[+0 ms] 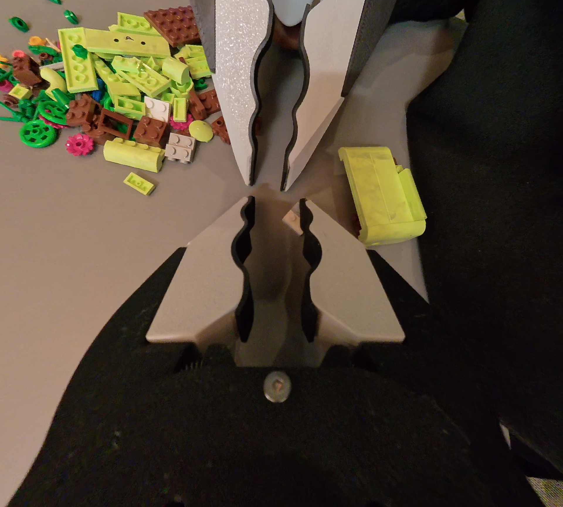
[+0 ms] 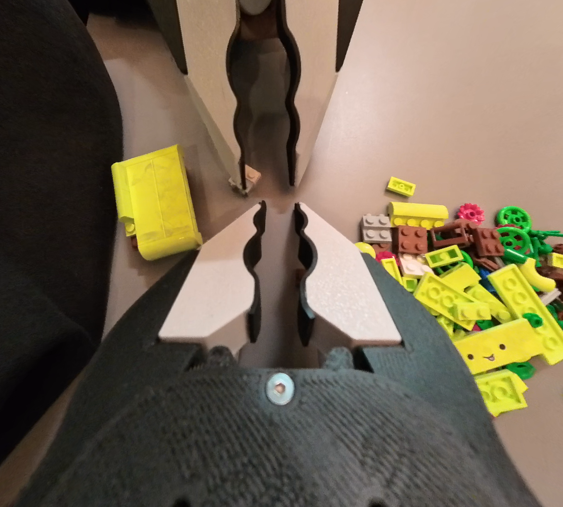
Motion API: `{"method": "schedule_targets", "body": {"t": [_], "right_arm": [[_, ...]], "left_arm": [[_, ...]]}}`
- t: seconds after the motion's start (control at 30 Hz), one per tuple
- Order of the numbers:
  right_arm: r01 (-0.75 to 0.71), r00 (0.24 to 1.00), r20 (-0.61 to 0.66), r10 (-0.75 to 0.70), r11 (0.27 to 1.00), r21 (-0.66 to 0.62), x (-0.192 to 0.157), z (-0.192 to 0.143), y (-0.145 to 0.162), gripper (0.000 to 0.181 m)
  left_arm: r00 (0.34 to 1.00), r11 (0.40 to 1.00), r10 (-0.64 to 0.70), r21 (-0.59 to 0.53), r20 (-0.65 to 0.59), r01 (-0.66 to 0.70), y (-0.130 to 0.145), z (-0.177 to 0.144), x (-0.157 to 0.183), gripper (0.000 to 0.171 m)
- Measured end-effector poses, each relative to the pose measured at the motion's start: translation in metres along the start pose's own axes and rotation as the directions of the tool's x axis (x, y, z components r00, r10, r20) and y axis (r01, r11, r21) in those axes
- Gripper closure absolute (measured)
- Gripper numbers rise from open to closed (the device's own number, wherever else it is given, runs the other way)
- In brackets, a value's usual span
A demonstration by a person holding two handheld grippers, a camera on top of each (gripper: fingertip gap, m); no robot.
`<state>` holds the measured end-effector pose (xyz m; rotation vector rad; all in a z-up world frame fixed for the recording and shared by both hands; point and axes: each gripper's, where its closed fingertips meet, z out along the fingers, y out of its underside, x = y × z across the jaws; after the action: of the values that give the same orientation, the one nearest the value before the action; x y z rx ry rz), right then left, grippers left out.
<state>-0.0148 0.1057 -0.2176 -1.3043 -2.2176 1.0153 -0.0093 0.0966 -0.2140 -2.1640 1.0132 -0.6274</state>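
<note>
My two grippers meet tip to tip low over a grey table (image 1: 91, 248). My left gripper (image 1: 275, 198) is open; a small white plate (image 1: 292, 221) lies on the table between its fingers, close to the right one, not clamped. My right gripper (image 2: 279, 203) is open and empty. It also shows from above in the left wrist view (image 1: 268, 185). The left gripper shows in the right wrist view (image 2: 266, 183) with the small plate (image 2: 253, 176) by one fingertip. A lime-green built block (image 1: 384, 197) lies just beside the tips, also in the right wrist view (image 2: 155, 203).
A pile of loose bricks (image 1: 122, 81), lime, brown, green, pink and grey, lies on the other side of the grippers, also in the right wrist view (image 2: 457, 279). One lime plate (image 1: 139, 183) lies apart from it. Dark fabric (image 1: 487, 157) borders the table by the built block. My two grippers' fingertips are within a few centimetres of each other. Between my left fingertips and the lime-green built block (image 1: 384, 197) there is roughly 5 cm. It turns up in the right wrist view (image 2: 155, 187) as well.
</note>
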Motion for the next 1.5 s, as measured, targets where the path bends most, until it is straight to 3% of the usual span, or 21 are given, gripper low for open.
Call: {"method": "schedule_targets", "body": {"t": [0.17, 0.33, 0.57, 0.77, 0.93, 1.03, 1.1, 1.23, 1.4, 1.5], "right_arm": [[-0.001, 1.0, -0.011, 0.001, 1.0, 0.004, 0.001, -0.001, -0.001, 0.164], [-0.014, 0.998, 0.063, 0.012, 0.999, 0.029, -0.012, -0.001, -0.009, 0.164], [-0.014, 0.997, 0.07, 0.014, 1.0, 0.001, -0.012, 0.005, -0.008, 0.169], [-0.023, 0.993, 0.12, 0.023, 1.0, 0.0, -0.022, 0.004, -0.008, 0.174], [-0.009, 0.997, 0.079, 0.008, 1.0, 0.014, -0.015, 0.002, -0.01, 0.173], [-0.02, 0.999, 0.034, 0.019, 0.999, 0.028, -0.005, -0.003, -0.011, 0.173], [-0.031, 0.999, 0.02, 0.031, 0.999, 0.007, -0.001, -0.003, -0.006, 0.173], [-0.049, 0.997, 0.065, 0.049, 0.999, -0.007, -0.011, 0.003, -0.002, 0.177], [-0.041, 0.989, 0.14, 0.035, 0.999, 0.033, -0.023, 0.005, -0.011, 0.173], [0.0, 0.993, 0.114, -0.003, 1.0, 0.026, -0.022, 0.002, -0.011, 0.176]], "left_arm": [[1.0, 0.999, -0.003, 0.05, 0.027, 0.001, -0.004, -0.012, -0.005, 0.15], [0.998, 0.999, -0.03, 0.042, -0.052, 0.033, 0.005, -0.018, 0.012, 0.157], [0.998, 0.999, 0.023, -0.039, 0.058, -0.02, 0.014, -0.004, 0.004, 0.15], [0.982, 1.0, -0.015, -0.004, 0.191, 0.016, 0.012, -0.013, -0.023, 0.152], [0.985, 0.999, -0.03, 0.049, 0.171, 0.022, 0.005, -0.018, -0.02, 0.154], [0.993, 0.995, -0.066, 0.079, 0.099, 0.058, -0.001, -0.017, -0.009, 0.153], [0.982, 0.987, -0.14, 0.101, 0.128, 0.127, -0.005, -0.016, -0.01, 0.137], [0.945, 0.955, -0.281, 0.147, 0.168, 0.258, -0.005, -0.013, -0.005, 0.136], [0.912, 0.958, -0.287, 0.107, 0.294, 0.266, 0.008, -0.009, -0.008, 0.141], [0.911, 0.955, -0.296, 0.119, 0.288, 0.273, 0.005, -0.008, -0.008, 0.141]]}}
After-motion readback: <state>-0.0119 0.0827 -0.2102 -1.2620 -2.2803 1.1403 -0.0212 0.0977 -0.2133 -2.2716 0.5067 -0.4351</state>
